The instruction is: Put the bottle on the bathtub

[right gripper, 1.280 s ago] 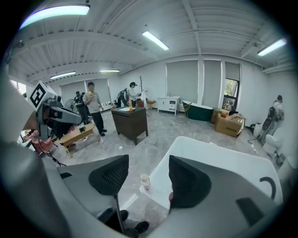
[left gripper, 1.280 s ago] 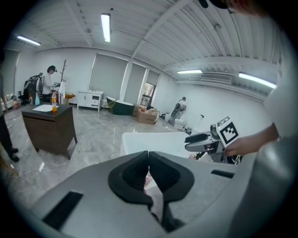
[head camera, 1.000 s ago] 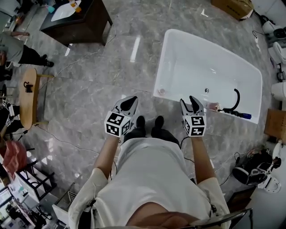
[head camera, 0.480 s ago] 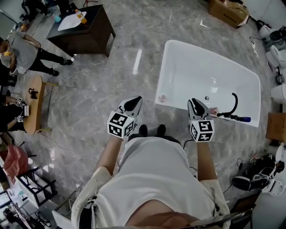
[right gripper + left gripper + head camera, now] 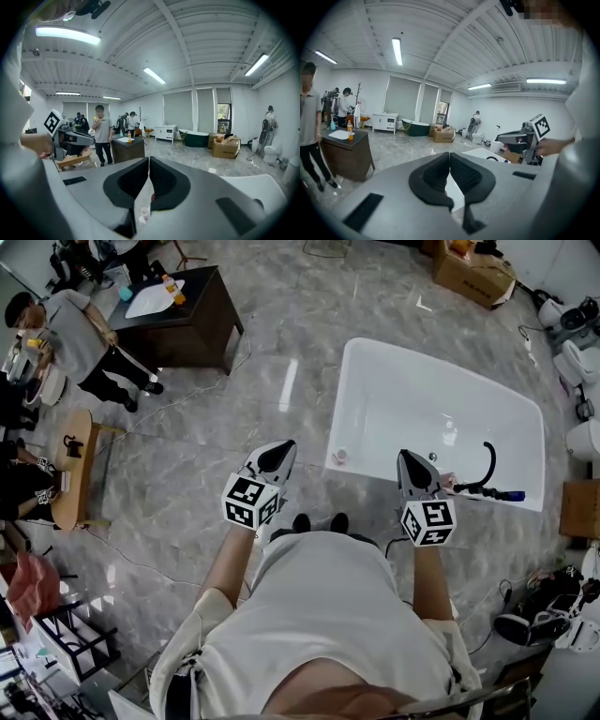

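Bottle [image 5: 339, 457]: a small one with a pale cap, standing upright on the rim of the white bathtub [image 5: 427, 390], at the tub's lower-left corner in the head view. Nothing is touching it. It sits between the two grippers in that view, a bit nearer the left one but apart from both. The right gripper view catches it too [image 5: 142, 213], low down in the gap under the jaws.

The right gripper [image 5: 407, 457] hangs over the tub's near edge, lower centre-right of the head view, its marker cube [image 5: 429, 521] toward the person holding it. Its jaws have just been closing, and in its own view [image 5: 148, 159] the two dark pads are pressed together along their tips with nothing between them.

The left gripper [image 5: 280, 450] is over the grey marble floor [image 5: 187, 456], just left of the tub's corner. In its own view [image 5: 449, 154] the pads meet at the tip as well and pinch nothing.

Just right of the right gripper, a black hose [image 5: 489, 457] curls up from the tub's rim. A small pinkish item beside it is too small for me to make out.

In the upper left of the head view stands a dark table [image 5: 202, 310], and a person in a grey shirt [image 5: 80, 329] is beside it.
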Motion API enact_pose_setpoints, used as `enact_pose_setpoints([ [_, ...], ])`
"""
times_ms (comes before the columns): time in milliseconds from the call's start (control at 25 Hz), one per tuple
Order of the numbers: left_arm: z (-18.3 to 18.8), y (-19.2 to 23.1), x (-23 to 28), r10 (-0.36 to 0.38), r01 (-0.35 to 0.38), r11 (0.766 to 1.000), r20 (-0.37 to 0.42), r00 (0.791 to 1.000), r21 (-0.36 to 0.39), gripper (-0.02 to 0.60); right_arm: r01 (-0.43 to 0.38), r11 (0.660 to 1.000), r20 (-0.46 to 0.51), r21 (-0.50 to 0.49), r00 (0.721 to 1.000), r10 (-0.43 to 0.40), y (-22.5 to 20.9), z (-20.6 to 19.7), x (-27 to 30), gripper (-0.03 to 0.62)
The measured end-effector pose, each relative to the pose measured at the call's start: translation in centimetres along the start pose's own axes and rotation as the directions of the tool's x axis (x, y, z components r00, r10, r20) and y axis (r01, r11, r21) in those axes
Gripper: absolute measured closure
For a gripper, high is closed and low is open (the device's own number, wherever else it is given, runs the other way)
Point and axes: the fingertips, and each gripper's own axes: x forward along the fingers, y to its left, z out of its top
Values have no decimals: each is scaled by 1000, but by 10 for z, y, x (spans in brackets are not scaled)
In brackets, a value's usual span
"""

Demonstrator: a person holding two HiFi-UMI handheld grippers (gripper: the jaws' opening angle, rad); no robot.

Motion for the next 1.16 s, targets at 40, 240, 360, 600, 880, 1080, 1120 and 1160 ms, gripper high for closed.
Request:
enact_pose_setpoints([
  [40,3,1,-1,3,-3,1000,5,1000,2,572,3,1000,6,5,1000,-3,-1,2,-1,560],
  [240,12,2,-2,12,-13,1000,32,999,10,572,4,1000,16,7,1000,-4,-3,3,-7,563],
  [360,14,-2,-3,14,-14,1000,40,999,9,572,1,1000,19,5,1000,-1,-4,5,-11,563],
  [600,13,-7,-1,11,-11,1000,40,999,5,572,-8,1000,18,-2,1000,9,-4,8,-10,563],
  [880,11,-9,-2,14,-14,1000,44,999,3,572,-12,1000,20,-6,1000,12,-1,6,-13,563],
  [1080,10,-7,-2,14,-15,1000,46,999,3,572,-12,1000,27,-10,1000,12,1,8,-12,563],
  [1120,9,-6,-1,14,-15,1000,46,999,2,572,-11,1000,28,-11,1000,12,1,8,-11,563],
  [1160,9,-5,-1,14,-15,1000,45,999,2,572,-11,1000,29,-11,1000,11,1,9,-10,563],
])
